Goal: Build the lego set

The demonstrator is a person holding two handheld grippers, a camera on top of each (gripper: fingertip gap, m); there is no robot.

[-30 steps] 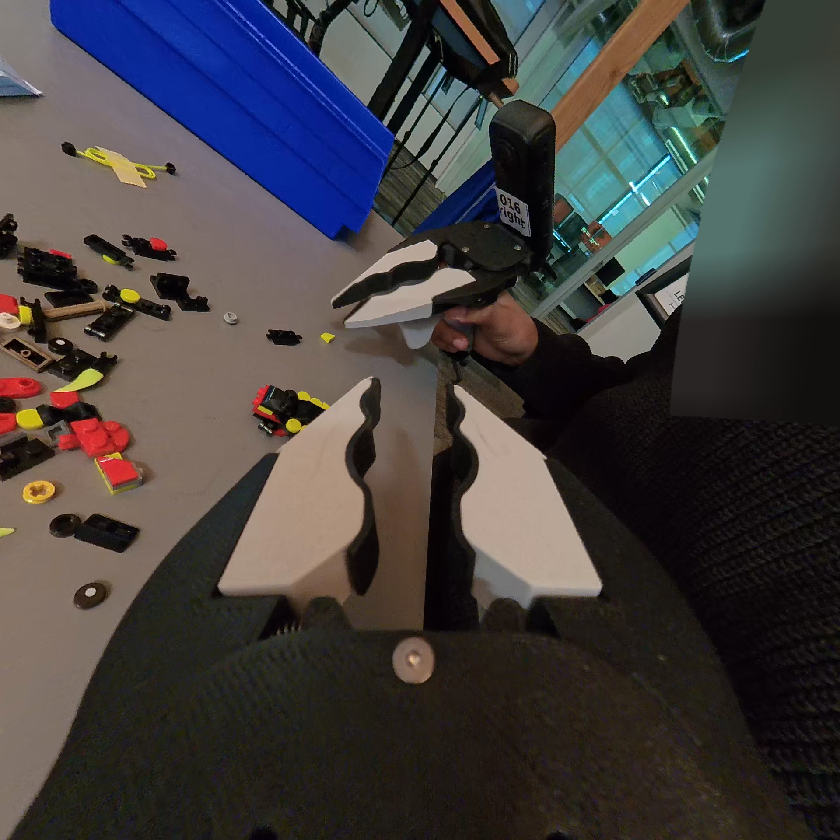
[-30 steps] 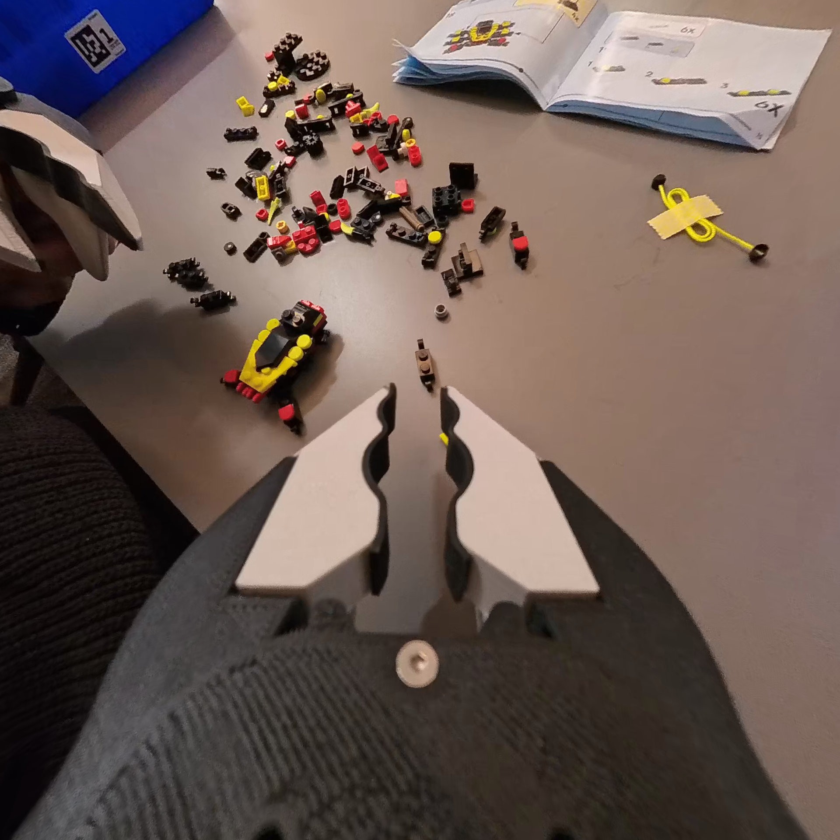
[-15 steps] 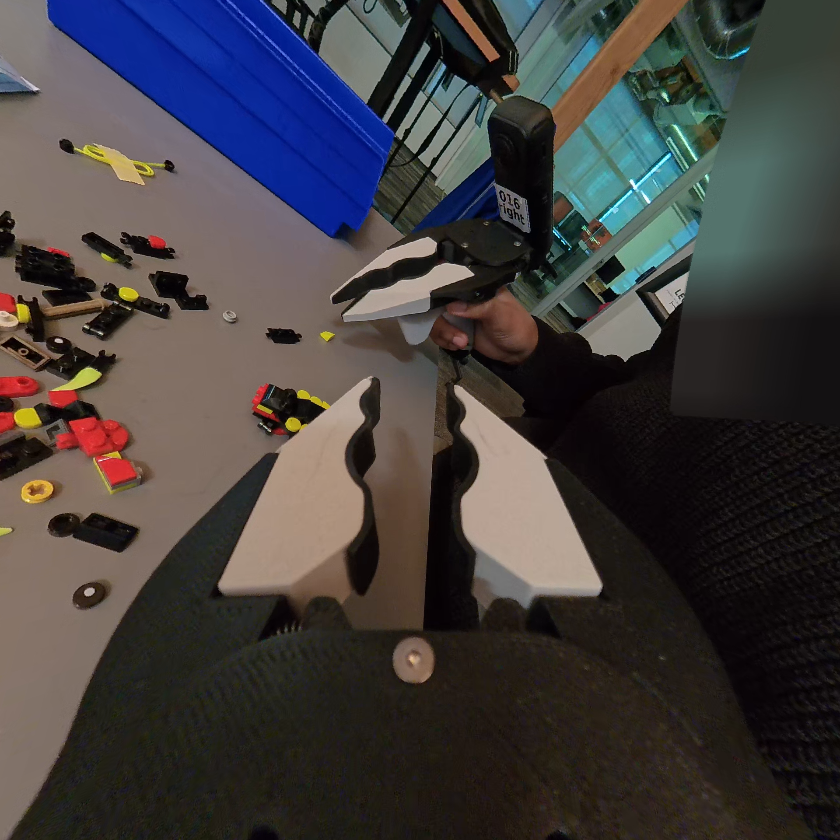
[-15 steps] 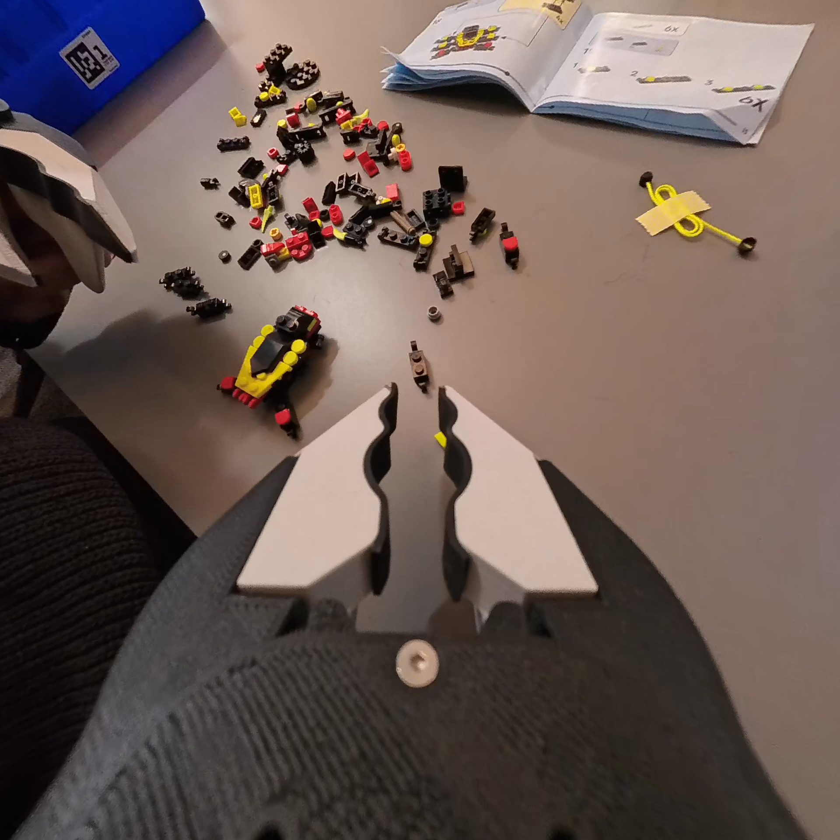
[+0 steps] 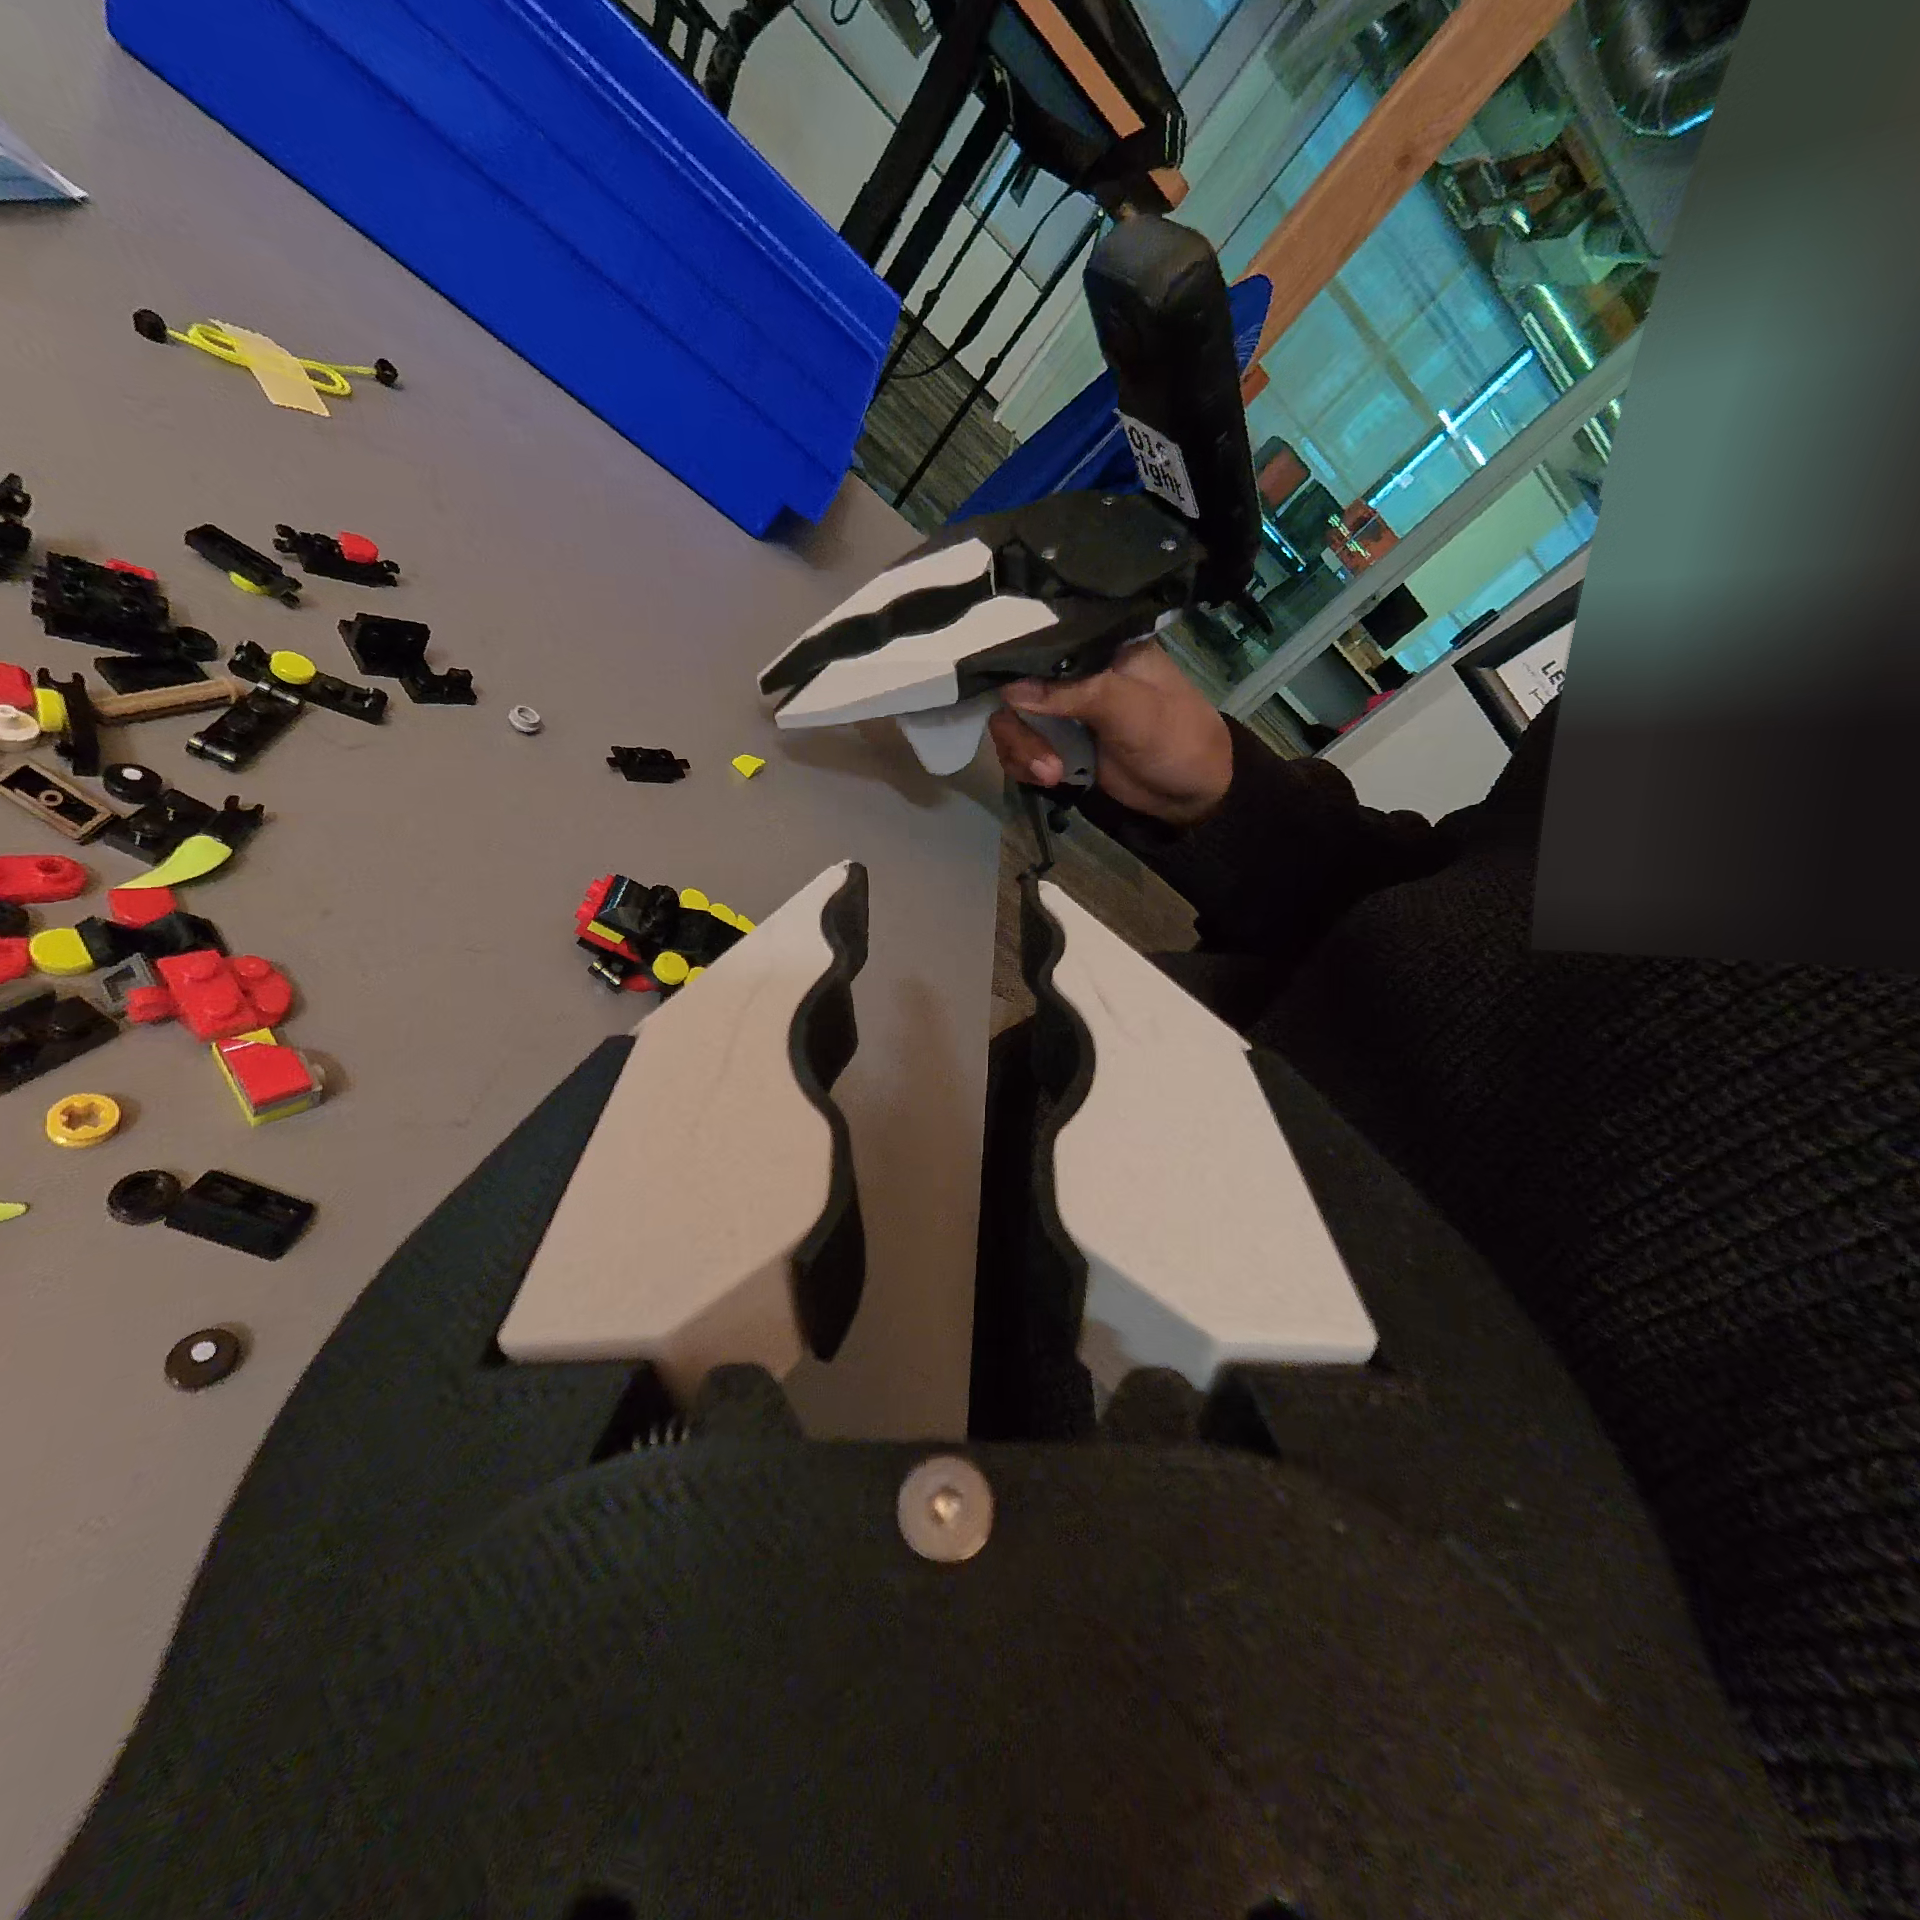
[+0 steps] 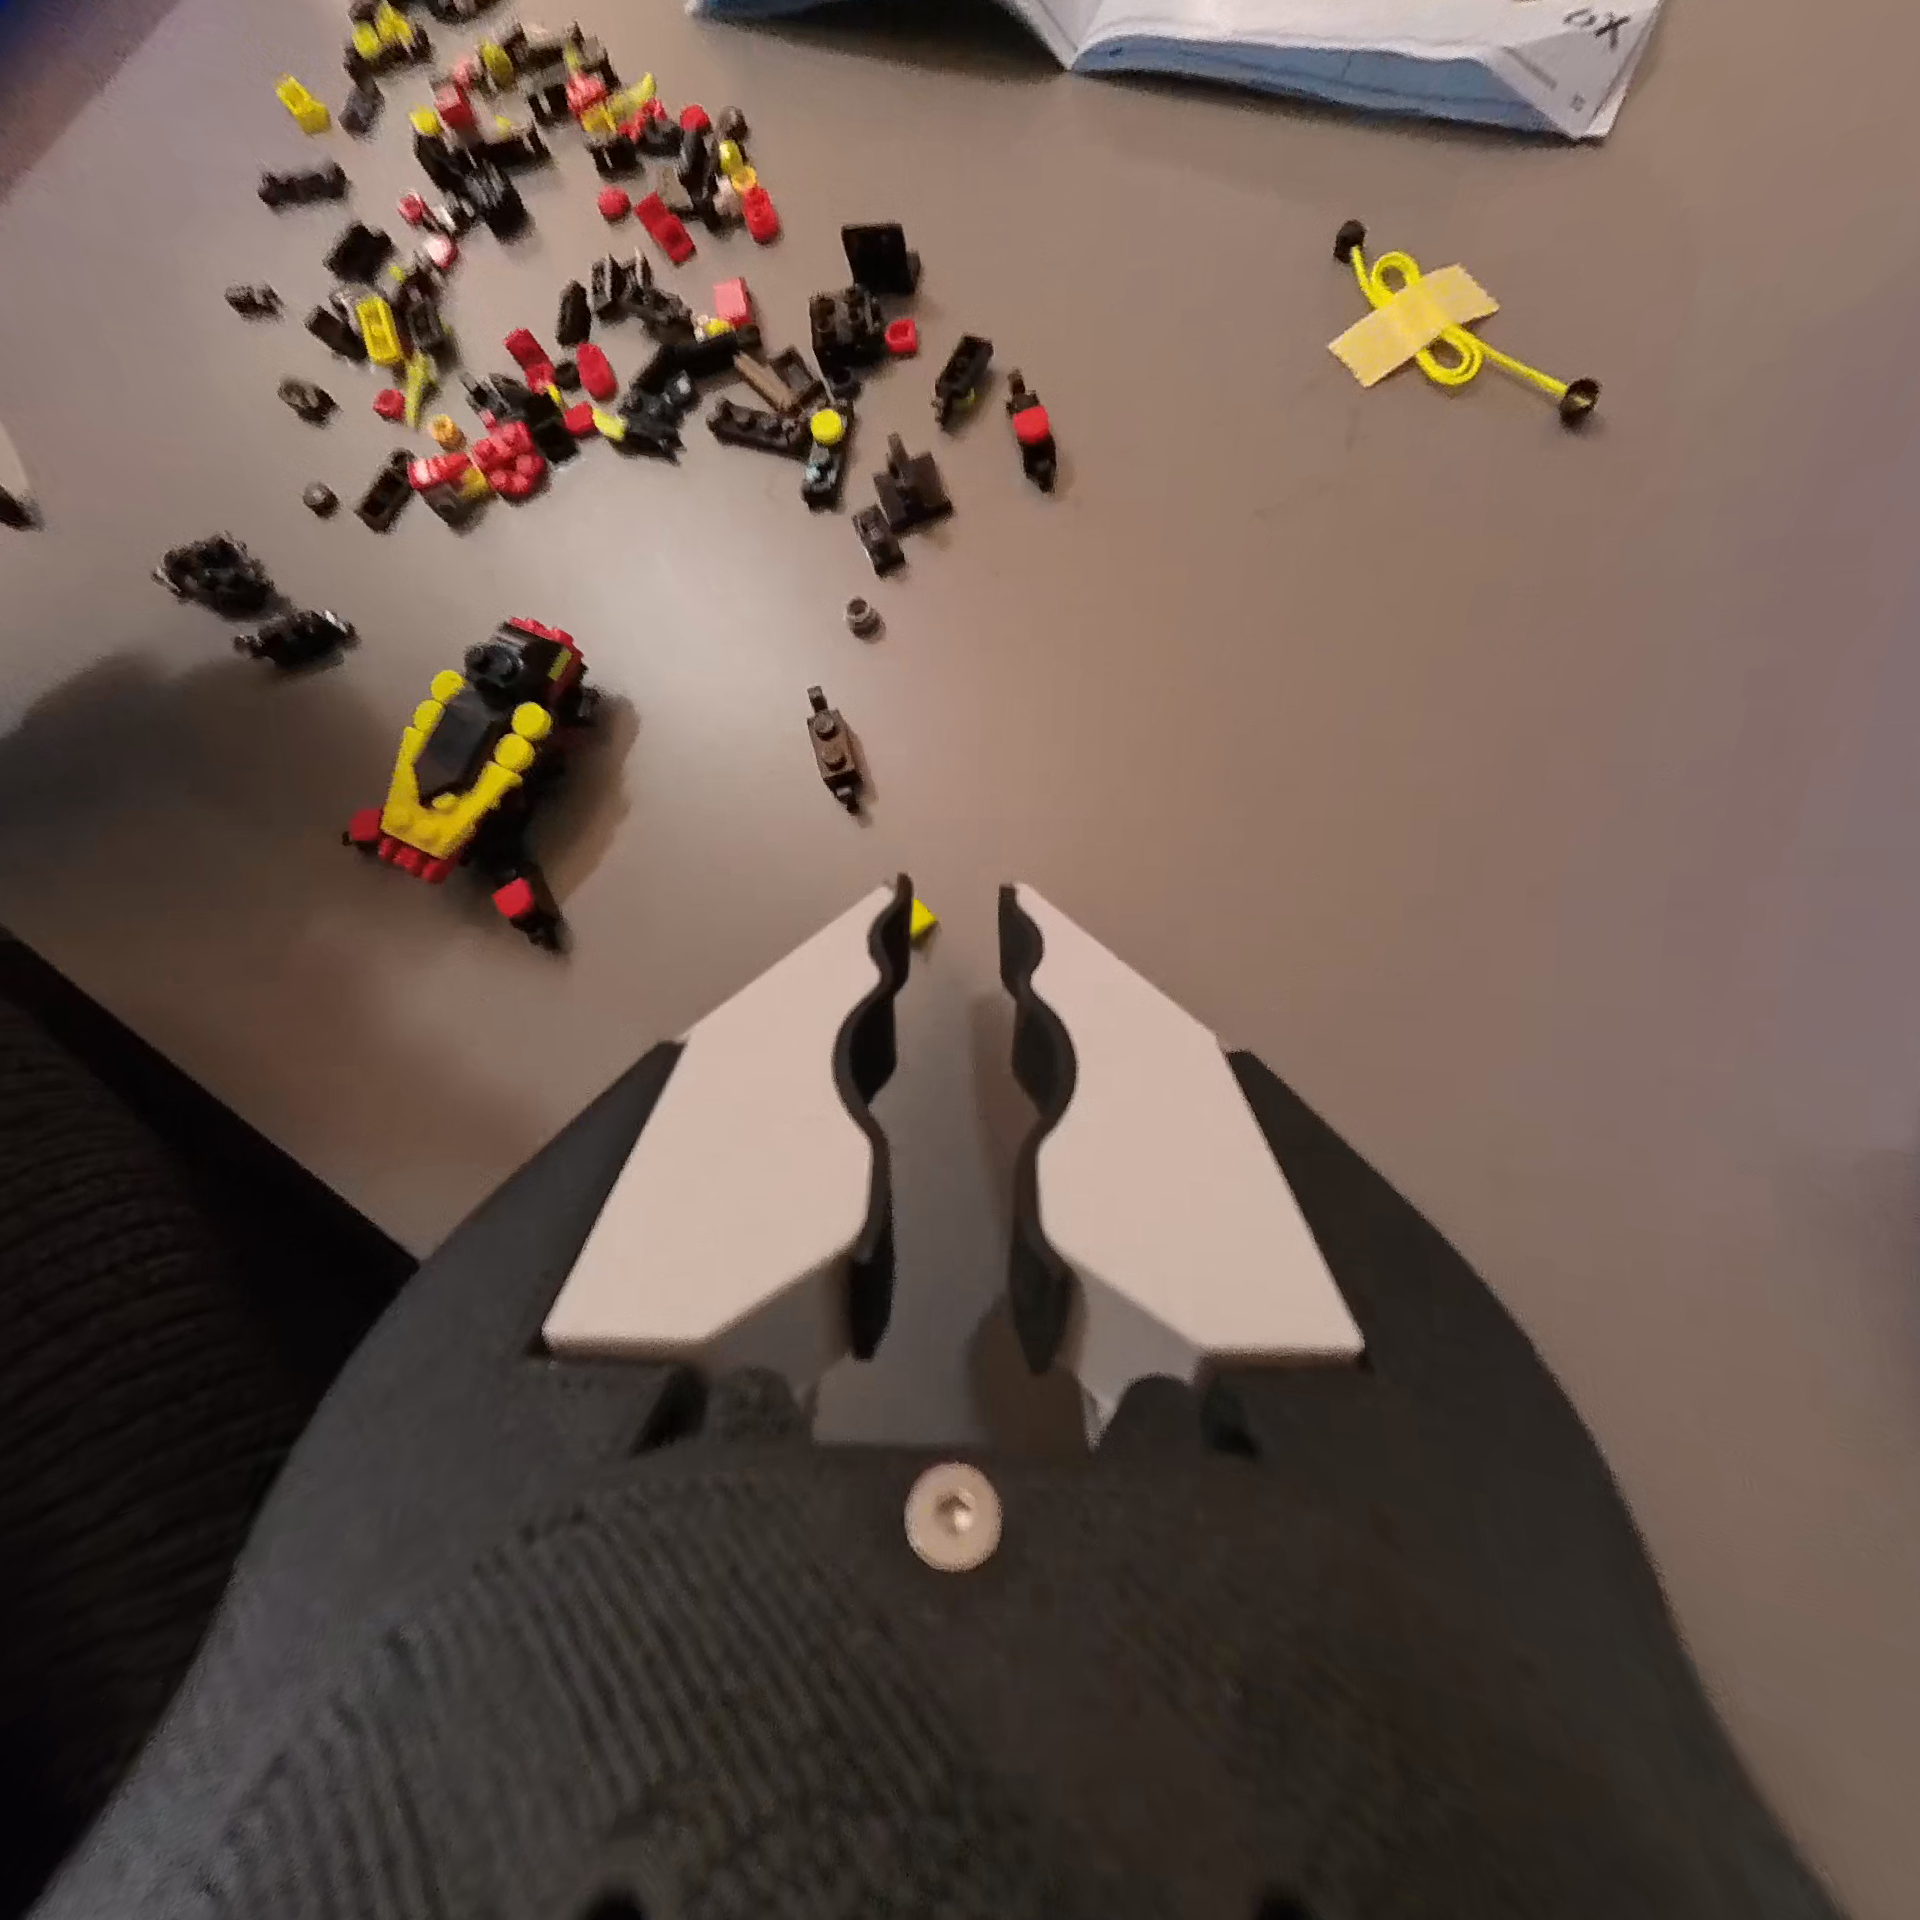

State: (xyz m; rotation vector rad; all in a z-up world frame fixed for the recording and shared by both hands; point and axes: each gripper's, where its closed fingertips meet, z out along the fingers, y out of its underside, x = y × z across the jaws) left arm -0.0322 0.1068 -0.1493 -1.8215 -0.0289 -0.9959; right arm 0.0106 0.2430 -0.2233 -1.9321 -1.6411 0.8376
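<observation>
Grey worktop (image 6: 1403, 727) carries everything; its near edge runs under the left gripper. Blue bin (image 5: 540, 208) lies along the far side of the worktop, seen in the left wrist view. Open instruction booklet (image 6: 1299, 52) lies at the far edge in the right wrist view. Left gripper (image 5: 940, 883) hangs over the near edge of the worktop, fingers apart, nothing between them; a dark knitted sleeve shows just beyond that edge. Right gripper (image 6: 951, 899) is low over the worktop close to the near edge, fingers apart with a narrow gap, pads not pressing on anything; a hand (image 5: 1132, 738) holds its grip. Scatter of loose black, red and yellow bricks (image 6: 623, 332) spreads toward the far left part of the worktop. Partly built yellow, black and red model (image 6: 468, 769) sits left of the right gripper, near the near edge. Yellow cord with tape (image 6: 1444, 322) lies apart toward the right side. Small brown plate (image 6: 834, 748) lies just ahead of the right fingertips. Tiny yellow piece (image 6: 921, 920) lies on the worktop just beside the right gripper's left fingertip, inside the gap; contact cannot be told.
</observation>
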